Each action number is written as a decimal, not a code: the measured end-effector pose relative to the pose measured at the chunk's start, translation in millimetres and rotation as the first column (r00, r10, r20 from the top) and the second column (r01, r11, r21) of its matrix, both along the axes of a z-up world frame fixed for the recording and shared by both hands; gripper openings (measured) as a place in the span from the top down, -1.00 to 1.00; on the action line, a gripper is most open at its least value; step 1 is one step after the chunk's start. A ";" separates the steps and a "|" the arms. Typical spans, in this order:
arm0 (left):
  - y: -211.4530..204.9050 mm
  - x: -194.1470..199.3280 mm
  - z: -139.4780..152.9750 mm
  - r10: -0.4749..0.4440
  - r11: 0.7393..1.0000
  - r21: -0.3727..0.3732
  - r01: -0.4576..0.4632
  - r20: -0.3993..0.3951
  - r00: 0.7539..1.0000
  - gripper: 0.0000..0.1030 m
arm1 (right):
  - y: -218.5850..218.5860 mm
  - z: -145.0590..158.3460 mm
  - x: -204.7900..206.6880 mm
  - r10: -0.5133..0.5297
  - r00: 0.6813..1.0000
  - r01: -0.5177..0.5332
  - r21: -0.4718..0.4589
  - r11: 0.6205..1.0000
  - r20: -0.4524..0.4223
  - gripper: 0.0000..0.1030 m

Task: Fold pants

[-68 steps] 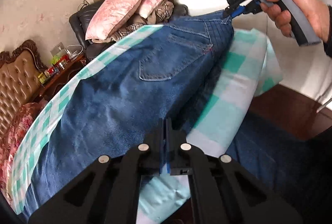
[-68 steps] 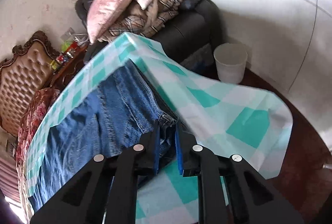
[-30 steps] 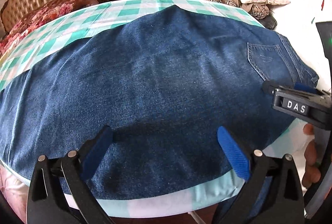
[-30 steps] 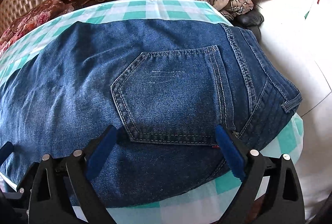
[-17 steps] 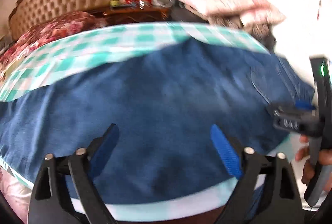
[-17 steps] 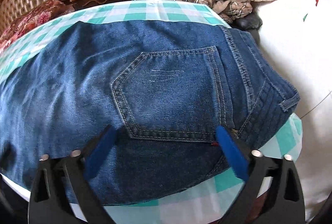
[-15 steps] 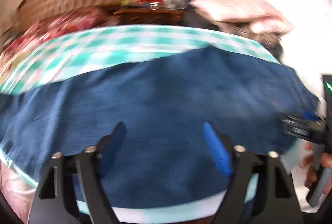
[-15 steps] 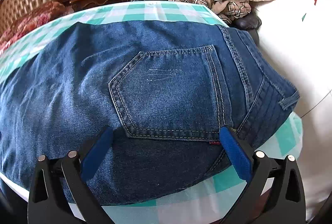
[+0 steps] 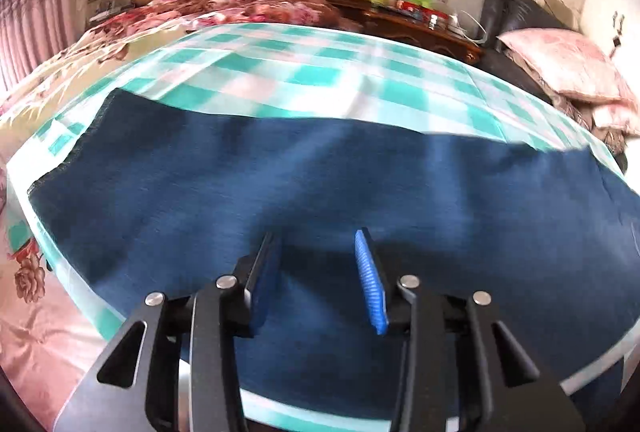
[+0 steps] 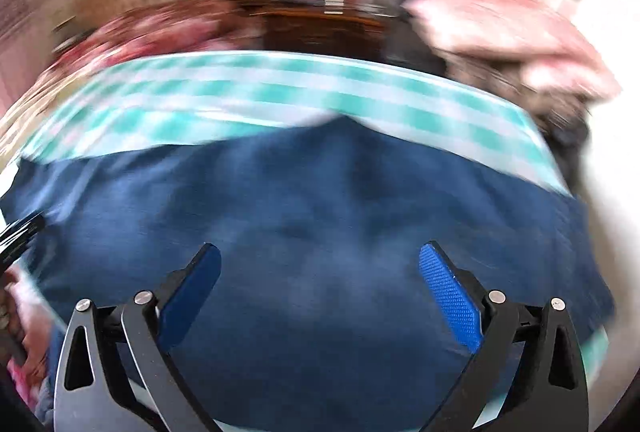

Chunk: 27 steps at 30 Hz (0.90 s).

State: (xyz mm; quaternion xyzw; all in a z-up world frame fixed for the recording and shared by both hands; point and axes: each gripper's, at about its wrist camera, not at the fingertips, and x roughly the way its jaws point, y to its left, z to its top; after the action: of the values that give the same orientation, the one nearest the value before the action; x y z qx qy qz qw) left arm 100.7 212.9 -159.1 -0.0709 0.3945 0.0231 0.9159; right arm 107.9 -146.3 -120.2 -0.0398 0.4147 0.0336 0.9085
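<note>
Both claws, left claw (image 9: 318, 272) and right claw (image 10: 320, 288), gape above unlabelled jeans (image 9: 320, 188).

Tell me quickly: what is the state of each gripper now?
Left gripper: open, narrower gap, holding nothing, above the jeans.
Right gripper: wide open, holding nothing.

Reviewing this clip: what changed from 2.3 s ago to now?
Both grippers let go of the jeans: the left gripper and right gripper, earlier pinched on denim, now hover open. The left has swung toward the leg end and is narrowing. The jeans stay flat on the checked cloth.
</note>
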 end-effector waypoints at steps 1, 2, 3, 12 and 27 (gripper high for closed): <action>11.5 2.5 0.3 0.010 1.000 0.000 -0.010 0.000 1.000 0.25 | 24.6 -2.0 13.2 0.057 0.998 -0.057 0.007 0.998 -0.013 -0.70; 19.9 4.4 -0.9 0.042 0.999 0.034 -0.042 -0.010 0.999 0.25 | 39.8 -3.7 21.0 0.089 0.996 -0.088 0.012 0.996 -0.023 -0.59; 35.2 7.5 -1.6 0.101 0.992 0.082 -0.099 -0.021 0.995 0.14 | 60.0 -7.0 32.5 0.131 0.991 -0.130 0.024 0.991 -0.038 -0.51; 100.6 14.4 33.5 0.166 0.982 0.079 -0.173 0.097 0.981 0.22 | 160.5 -41.1 106.1 0.225 0.971 -0.222 0.044 0.974 -0.086 -0.29; 27.7 98.7 0.0 -0.218 0.953 0.185 0.239 -0.126 0.968 -0.29 | 162.3 -65.0 123.8 0.118 0.991 -0.117 0.016 0.993 -0.070 -0.67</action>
State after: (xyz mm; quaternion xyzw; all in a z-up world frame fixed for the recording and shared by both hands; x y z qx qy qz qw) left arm 199.4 240.6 -159.1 0.0685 0.4427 -0.0402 0.8931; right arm 231.7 16.0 -185.2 -0.0576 0.4433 0.0909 0.8899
